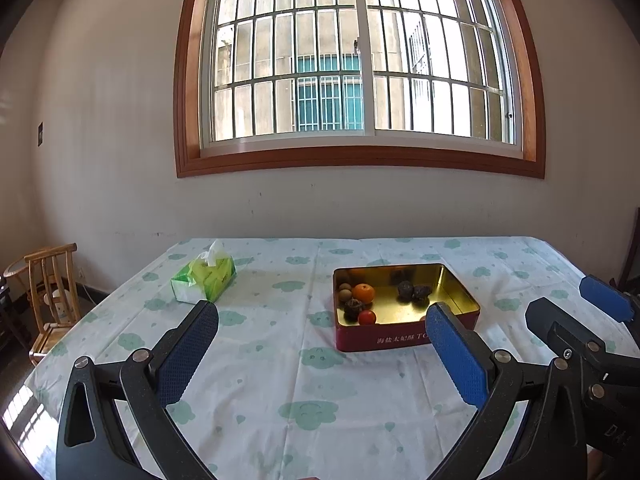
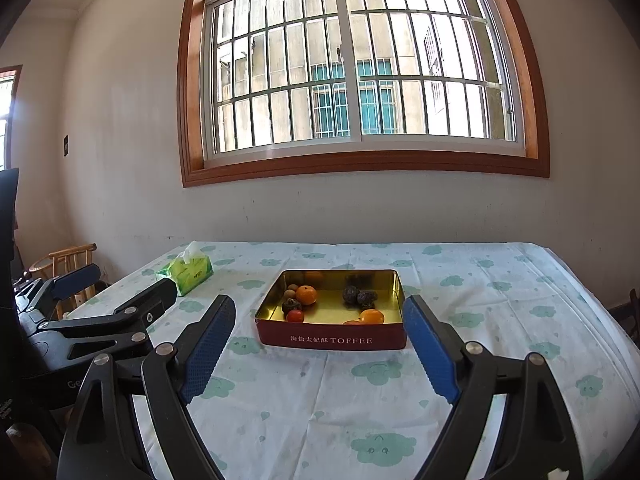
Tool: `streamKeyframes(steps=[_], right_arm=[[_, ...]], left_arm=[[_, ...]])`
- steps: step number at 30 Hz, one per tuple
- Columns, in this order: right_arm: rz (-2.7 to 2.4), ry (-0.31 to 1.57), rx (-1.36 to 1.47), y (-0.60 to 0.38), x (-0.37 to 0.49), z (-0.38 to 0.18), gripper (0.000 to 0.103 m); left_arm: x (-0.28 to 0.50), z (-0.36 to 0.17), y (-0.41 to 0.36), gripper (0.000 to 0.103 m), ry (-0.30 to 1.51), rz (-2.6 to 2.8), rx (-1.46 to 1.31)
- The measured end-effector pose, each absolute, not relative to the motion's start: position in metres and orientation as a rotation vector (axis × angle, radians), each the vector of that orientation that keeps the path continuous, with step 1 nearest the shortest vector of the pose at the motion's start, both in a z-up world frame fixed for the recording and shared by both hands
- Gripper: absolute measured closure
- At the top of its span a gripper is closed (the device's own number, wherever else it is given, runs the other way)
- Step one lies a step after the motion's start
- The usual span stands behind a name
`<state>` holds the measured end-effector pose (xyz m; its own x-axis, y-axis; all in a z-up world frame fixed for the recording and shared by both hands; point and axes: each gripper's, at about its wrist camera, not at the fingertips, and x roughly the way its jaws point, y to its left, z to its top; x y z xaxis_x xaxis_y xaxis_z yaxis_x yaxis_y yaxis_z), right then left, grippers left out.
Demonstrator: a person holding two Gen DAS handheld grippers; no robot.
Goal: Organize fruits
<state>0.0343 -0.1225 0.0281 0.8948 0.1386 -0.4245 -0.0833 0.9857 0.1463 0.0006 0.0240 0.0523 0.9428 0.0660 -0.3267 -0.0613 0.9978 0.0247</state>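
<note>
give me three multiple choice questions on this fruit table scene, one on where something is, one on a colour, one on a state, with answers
1. Where does the tissue pack lie?
A. inside the tin
B. on the tablecloth, left of the tin
C. on the chair

2. What colour is the outer wall of the toffee tin?
A. dark red
B. green
C. white

3. How does the right hand-held gripper stand?
A. shut on an orange
B. shut on the tin
C. open, holding nothing

Answers:
1. B, it sits on the cloth apart from the tin, towards the left edge.
2. A, the lettered front wall is dark red, the inside gold.
3. C, its blue pads are spread wide with only cloth between them.
</note>
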Motion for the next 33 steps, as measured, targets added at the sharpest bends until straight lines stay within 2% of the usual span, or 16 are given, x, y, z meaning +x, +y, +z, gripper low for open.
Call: streamKeyframes(steps=[22, 33], right_arm=[[0.117, 0.465, 0.129, -0.119, 0.035, 0.021, 0.015], [0.097, 0.542, 0.139, -0.147, 0.066, -0.005, 0.014]], left_arm=[[0.000, 0.042, 0.024, 0.000, 0.349, 0.071, 0.015], [0.042, 0.041, 0.031, 0.000, 0.381, 0.106, 0.001]])
